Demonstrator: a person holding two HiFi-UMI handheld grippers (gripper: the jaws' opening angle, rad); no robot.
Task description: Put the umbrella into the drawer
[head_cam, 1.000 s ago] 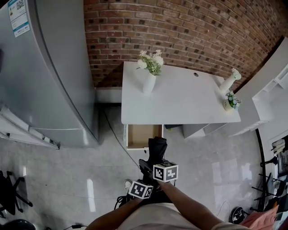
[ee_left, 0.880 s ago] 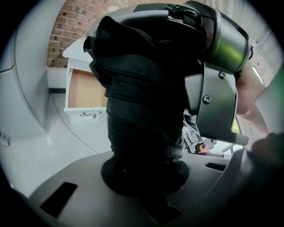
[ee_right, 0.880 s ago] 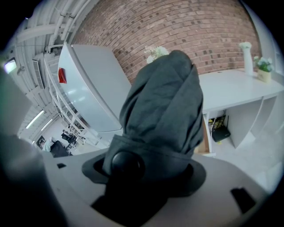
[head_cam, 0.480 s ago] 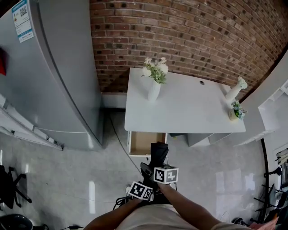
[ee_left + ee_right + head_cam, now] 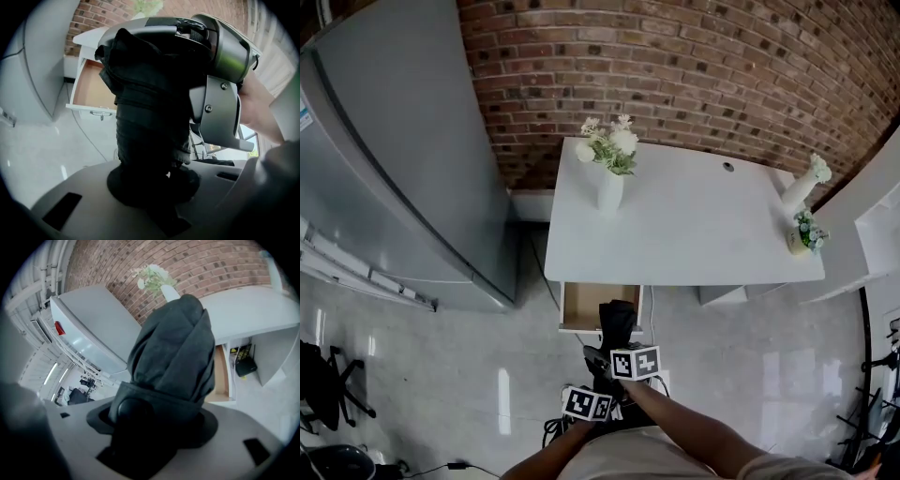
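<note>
A folded black umbrella (image 5: pixel 617 323) hangs just over the front edge of the open wooden drawer (image 5: pixel 585 305) under the white table (image 5: pixel 675 225). Both grippers hold it from my side. My right gripper (image 5: pixel 621 345) is shut on the umbrella (image 5: pixel 173 348) near its strap end, and the drawer (image 5: pixel 221 376) shows behind it. My left gripper (image 5: pixel 602 373) is shut lower on the same umbrella (image 5: pixel 150 122). The right gripper's grey body (image 5: pixel 220 70) is close beside it. The drawer (image 5: pixel 91 89) lies ahead to the left, its inside bare.
A white vase of flowers (image 5: pixel 609 173) stands at the table's back left, and two small vases (image 5: pixel 804 202) at its right end. A tall grey fridge (image 5: pixel 403 169) stands left of the table. A brick wall (image 5: pixel 694 66) lies behind. Cables (image 5: pixel 553 427) lie on the shiny floor.
Both grippers, with the umbrella, have sunk a little and come closer to the drawer's front. The head camera has shifted, so the table sits lower in the frame.
</note>
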